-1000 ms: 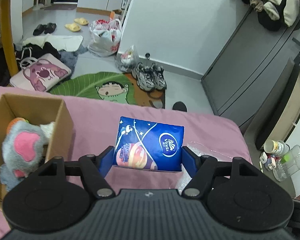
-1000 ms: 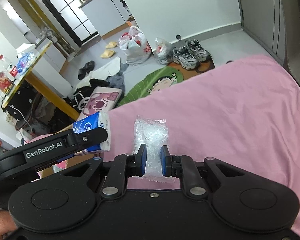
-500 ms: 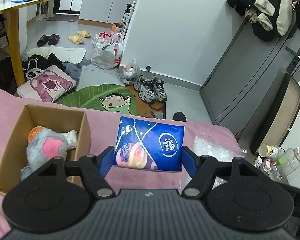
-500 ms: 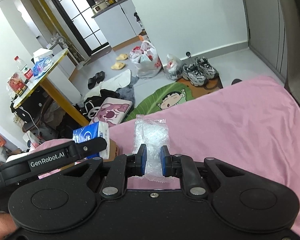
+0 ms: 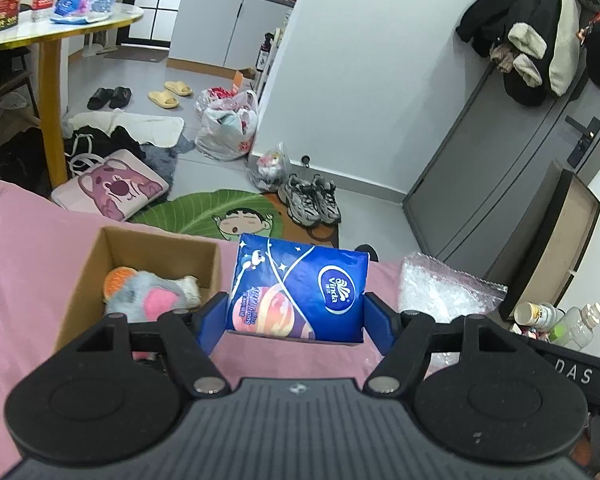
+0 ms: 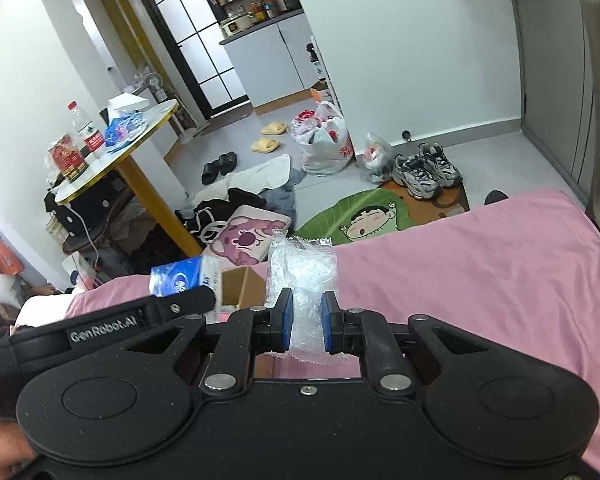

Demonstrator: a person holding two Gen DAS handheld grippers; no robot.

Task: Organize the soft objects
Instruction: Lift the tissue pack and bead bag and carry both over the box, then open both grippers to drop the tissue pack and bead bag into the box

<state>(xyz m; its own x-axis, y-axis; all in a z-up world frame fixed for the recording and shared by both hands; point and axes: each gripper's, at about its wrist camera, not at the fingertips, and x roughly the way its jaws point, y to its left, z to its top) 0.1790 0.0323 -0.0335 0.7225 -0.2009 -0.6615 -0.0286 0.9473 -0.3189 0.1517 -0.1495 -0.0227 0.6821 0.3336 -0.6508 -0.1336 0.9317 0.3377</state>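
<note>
Left tongs [image 5: 296,316] on my left wrist view pinch a blue tissue pack [image 5: 300,290] by its two sides, held above the pink bed [image 5: 32,264]. I read "Vinda" on its oval badge. Just left of it sits an open cardboard box [image 5: 112,276] with a grey and pink plush toy [image 5: 148,292] inside. To the right a clear plastic bag [image 5: 440,292] shows, with "DAS" printed on black gear below it. Beyond the bed lie a green cartoon mat [image 5: 224,216] and grey sneakers [image 5: 310,200].

On my right wrist view, right tongs [image 6: 305,322] are squeezed on the same clear plastic bag [image 6: 302,276], upright above the bed [image 6: 480,280]. Only this view shows the left tool's side, lettered "GenRobot.AI", with the tissue pack [image 6: 180,278] in front of the box [image 6: 240,286], and a yellow-legged table [image 6: 120,148] with bottles.
</note>
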